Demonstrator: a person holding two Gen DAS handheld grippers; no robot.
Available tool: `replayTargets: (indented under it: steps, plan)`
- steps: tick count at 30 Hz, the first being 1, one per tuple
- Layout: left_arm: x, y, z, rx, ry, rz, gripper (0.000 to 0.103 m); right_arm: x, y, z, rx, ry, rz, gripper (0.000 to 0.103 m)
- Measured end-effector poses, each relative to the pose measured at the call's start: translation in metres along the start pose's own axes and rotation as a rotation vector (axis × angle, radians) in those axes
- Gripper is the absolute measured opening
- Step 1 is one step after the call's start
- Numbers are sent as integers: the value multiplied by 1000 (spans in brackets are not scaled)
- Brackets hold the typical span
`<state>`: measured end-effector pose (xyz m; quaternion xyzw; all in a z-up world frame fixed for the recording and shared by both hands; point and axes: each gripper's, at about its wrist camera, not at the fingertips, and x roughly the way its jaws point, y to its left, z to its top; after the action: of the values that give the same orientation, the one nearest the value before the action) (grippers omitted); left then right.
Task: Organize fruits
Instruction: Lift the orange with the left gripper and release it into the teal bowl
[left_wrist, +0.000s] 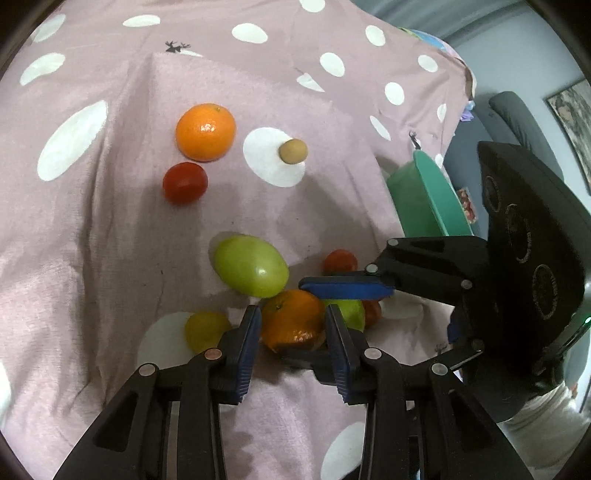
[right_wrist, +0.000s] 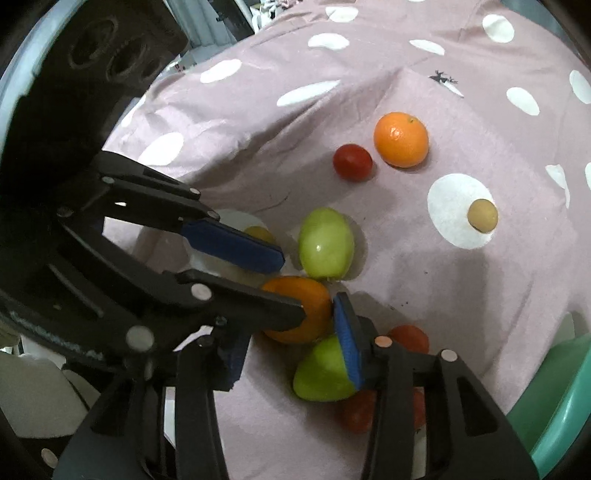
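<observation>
Seen from two wrist cameras above a pink cloth (left_wrist: 110, 258) with white dots, draped over a surface of unclear kind. Scattered fruit: an orange (left_wrist: 293, 320) in a near cluster with a green apple (left_wrist: 251, 271), a second green apple (right_wrist: 321, 373), a yellow fruit (left_wrist: 205, 330) and tomatoes (right_wrist: 408, 338). Farther off, another orange (left_wrist: 205, 132), a red tomato (left_wrist: 185, 183) and a small brown ball (left_wrist: 293, 150). Green bowl (left_wrist: 424, 199) at the cloth's edge.

Left gripper (left_wrist: 293, 332) with blue-padded fingers apart, straddling the near orange, touching or nearly so. Right gripper (right_wrist: 288, 325) alongside; spread hard to judge, cannot tell.

Orange probably firm, round, light, prone to rolling; best gripped across its widest middle with gentle pressure to avoid bruising.
</observation>
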<state>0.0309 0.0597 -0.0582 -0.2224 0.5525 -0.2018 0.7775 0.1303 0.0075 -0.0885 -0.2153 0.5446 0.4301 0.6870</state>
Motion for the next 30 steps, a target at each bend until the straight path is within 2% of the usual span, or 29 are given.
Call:
replayTargets:
  steps: [6, 11, 21, 30]
  plan:
    - [0, 1, -1, 0, -5, -7, 35, 1, 4, 2, -17, -16, -20, 42]
    - [-3, -8, -2, 28, -23, 6, 34, -11, 15, -10, -5, -58, -54, 42]
    - [-34, -46, 10, 135, -112, 31, 34, -69, 25, -18, -7, -182, -126, 42]
    - [-37, -99, 31, 260, -134, 46, 34, -119, 10, -39, 46, -284, -195, 42]
